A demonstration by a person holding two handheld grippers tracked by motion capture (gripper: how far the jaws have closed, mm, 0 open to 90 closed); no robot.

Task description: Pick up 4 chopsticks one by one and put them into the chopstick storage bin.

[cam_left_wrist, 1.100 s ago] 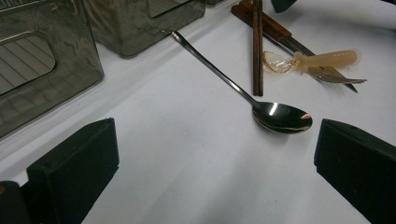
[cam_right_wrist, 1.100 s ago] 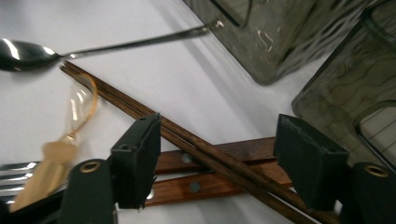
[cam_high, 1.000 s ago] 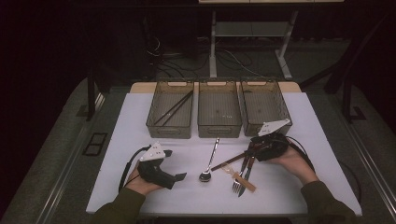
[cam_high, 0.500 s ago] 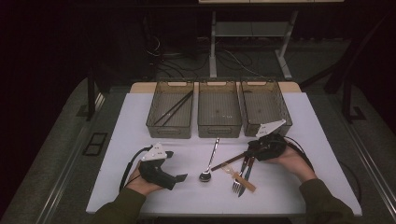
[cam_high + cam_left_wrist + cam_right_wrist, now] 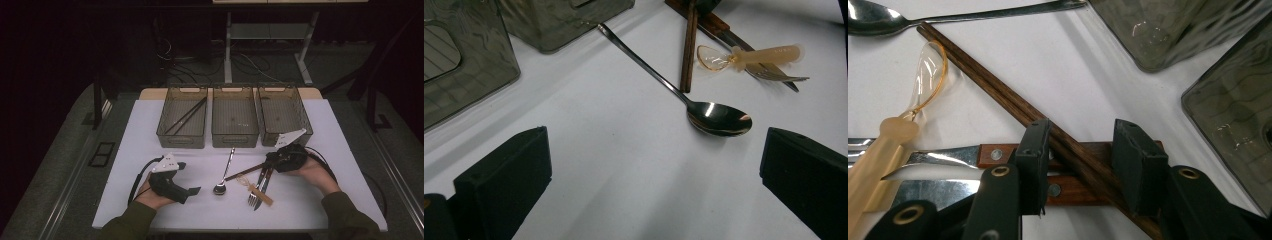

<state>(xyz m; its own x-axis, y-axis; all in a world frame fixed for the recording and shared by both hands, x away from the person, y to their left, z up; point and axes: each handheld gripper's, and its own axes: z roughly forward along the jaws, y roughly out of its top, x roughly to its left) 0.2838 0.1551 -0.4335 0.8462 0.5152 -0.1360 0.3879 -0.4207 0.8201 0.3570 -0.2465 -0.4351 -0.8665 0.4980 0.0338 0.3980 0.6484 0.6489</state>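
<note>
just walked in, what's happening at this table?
A person is sorting cutlery into bins. The right gripper has its fingers around a pair of brown chopsticks lying across the wooden handles of a fork and knife; its jaws have just been closing, with a gap left on one side. The left gripper rests open near a metal spoon.

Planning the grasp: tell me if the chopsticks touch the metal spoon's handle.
Cannot tell. In the right gripper view the chopsticks' tips end right at the spoon's handle, with no plain gap or contact.
</note>
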